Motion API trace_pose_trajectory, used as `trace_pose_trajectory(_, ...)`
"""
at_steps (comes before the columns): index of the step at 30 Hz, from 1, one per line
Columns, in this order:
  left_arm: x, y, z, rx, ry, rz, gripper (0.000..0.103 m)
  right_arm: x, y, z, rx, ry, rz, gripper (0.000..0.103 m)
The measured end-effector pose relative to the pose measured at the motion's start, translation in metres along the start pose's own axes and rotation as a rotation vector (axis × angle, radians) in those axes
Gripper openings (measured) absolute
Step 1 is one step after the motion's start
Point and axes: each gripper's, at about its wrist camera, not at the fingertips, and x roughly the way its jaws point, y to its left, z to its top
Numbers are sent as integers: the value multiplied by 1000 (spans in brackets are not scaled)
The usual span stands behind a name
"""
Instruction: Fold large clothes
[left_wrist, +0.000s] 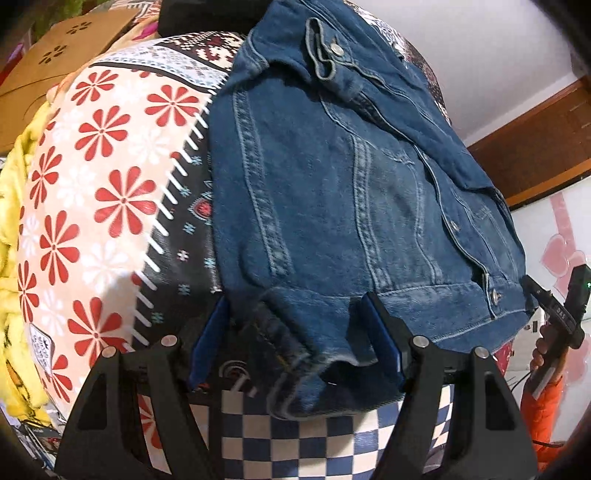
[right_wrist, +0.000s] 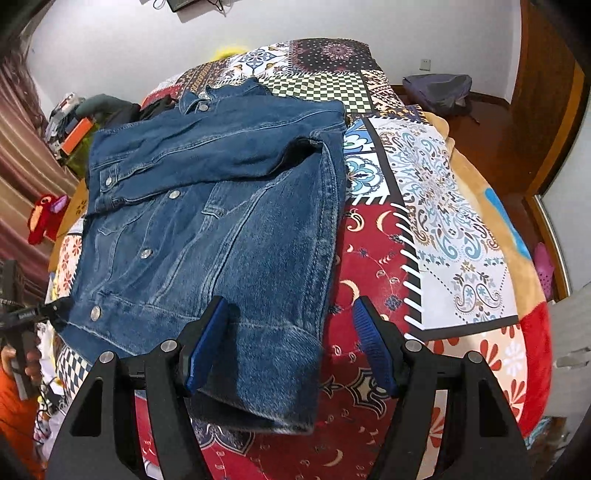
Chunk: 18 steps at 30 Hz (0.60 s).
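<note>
We are working with the blue denim jacket (right_wrist: 221, 221) lying partly folded on the patchwork bedspread (right_wrist: 424, 206); the left gripper (left_wrist: 295, 332) and right gripper (right_wrist: 288, 339) are straddling its near hem, jaws wide, gripping nothing; uneven lifting is risking the folded sleeve (right_wrist: 207, 158) slipping.

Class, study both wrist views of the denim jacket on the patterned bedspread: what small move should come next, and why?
Probably close both grippers on the hem. The denim jacket lies on the bedspread with its sleeves already folded across the body. The left gripper and right gripper are both open, straddling its bottom corners. Once the hem is gripped, it could be lifted toward the collar.
</note>
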Motion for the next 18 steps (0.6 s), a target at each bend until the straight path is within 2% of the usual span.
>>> trace_pose_trajectory(3, 2, -5, 1, 1, 19, -28, 72, 1, 7, 0, -25, -12, -1, 69)
trace_pose_trajectory(5, 5, -9, 3, -4, 24, -34, 72, 0, 11, 0, -37, -17, 29, 69)
trace_pose_trajectory(7, 6, -11, 5, 0, 23, -43, 66, -2, 16, -2, -44, -28, 67, 66)
trace_pose_trajectory(8, 6, -12, 5, 3, 16, -43, 60, -2, 19, -3, -51, -30, 77, 66)
trace_pose_trajectory(10, 4, -12, 6, -4, 6, -53, 51, -1, 23, -4, -64, -30, 66, 64)
trace_pose_trajectory(12, 2, -12, 8, -13, -4, -51, 37, 1, 26, -3, -73, -21, 29, 53)
trace_pose_trajectory(13, -2, -11, 8, -11, -14, -54, 34, 1, 25, -2, -63, -18, 28, 44)
trace_pose_trajectory(14, -6, -12, 10, -8, -34, -50, 26, 0, 23, 0, -53, -14, 29, 35)
trace_pose_trajectory(15, -10, -13, 12, -4, -48, -50, 25, 0, 20, 2, -37, -8, 45, 33)
trace_pose_trajectory(17, -15, -19, 16, -3, -78, -69, 22, -3, 18, 5, -23, -11, 61, 22)
trace_pose_trajectory(18, -19, -23, 19, 3, -93, -72, 21, -6, 19, 7, -26, -19, 68, 21)
